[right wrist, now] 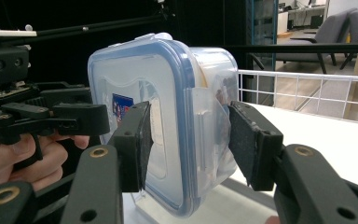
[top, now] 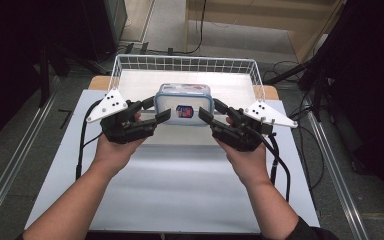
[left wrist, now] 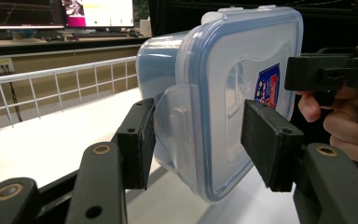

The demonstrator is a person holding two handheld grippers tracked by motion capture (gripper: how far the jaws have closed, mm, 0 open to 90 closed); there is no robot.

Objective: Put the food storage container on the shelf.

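Clear lidded container (top: pixel 184 103) held between both grippers above the white table (top: pixel 180 180) before a wire basket (top: pixel 130 65), left gripper (left wrist: pixel 196 140) fingers straddling a side latch without full contact, right gripper (right wrist: pixel 189 140) fingers likewise spread around the opposite latch, blue lid seal plain in the gripper views.

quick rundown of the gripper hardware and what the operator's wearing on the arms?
Both the left gripper and the right gripper are black, with two flat-padded jaws and brass-coloured pivot pins on the linkages. Each carries a grey three-cornered plate with dark dots on top and trails a black cable. The forearms are bare; a dark sleeve edge shows at the right arm near the frame bottom.
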